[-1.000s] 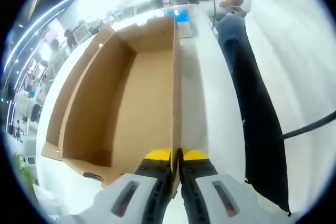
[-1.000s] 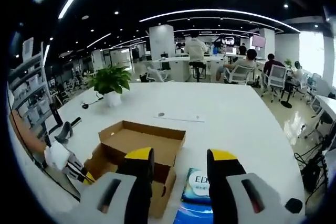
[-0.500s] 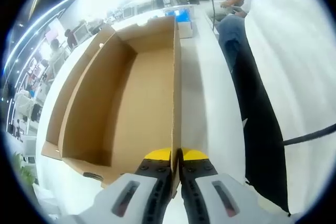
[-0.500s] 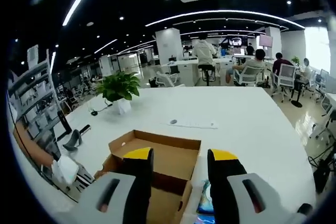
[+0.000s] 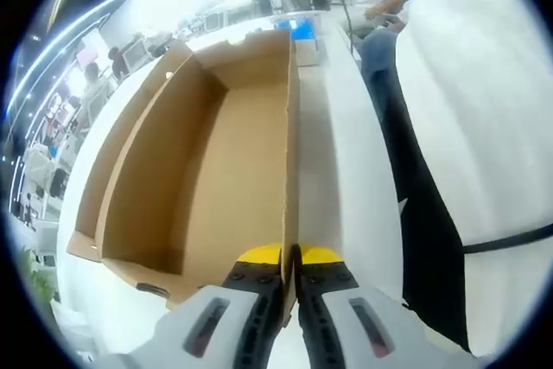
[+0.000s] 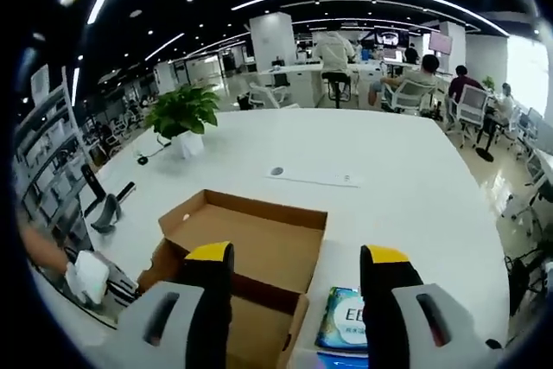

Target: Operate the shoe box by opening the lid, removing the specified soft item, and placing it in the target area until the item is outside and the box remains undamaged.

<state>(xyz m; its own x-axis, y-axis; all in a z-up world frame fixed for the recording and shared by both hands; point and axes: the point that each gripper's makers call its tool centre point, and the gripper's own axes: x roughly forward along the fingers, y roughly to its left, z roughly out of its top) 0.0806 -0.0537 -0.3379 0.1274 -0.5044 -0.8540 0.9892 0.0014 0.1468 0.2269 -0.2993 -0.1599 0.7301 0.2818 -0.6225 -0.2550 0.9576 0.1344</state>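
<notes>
The brown cardboard shoe box (image 5: 216, 153) lies open on the white table (image 5: 341, 170), and the part of its inside in view is bare. My left gripper (image 5: 290, 257) is shut on the box's upright side wall, seen edge-on. Past the box's far end lies a blue soft pack (image 5: 300, 28). In the right gripper view the box (image 6: 251, 235) lies below my right gripper (image 6: 298, 257), which hovers open with nothing between its jaws. The blue pack (image 6: 348, 321) rests on the table just right of the box. The left gripper (image 6: 86, 278) shows at the box's lower left.
A potted plant (image 6: 180, 110) stands at the table's far left, with a dark stand (image 6: 108, 209) near the left edge. A small round thing (image 6: 276, 172) and a white strip (image 6: 315, 179) lie beyond the box. A person's dark trouser leg (image 5: 423, 213) is close on the right.
The right gripper view has shifted and tilted down a little, and its jaws stand slightly wider apart. The left gripper keeps its hold on the box wall.
</notes>
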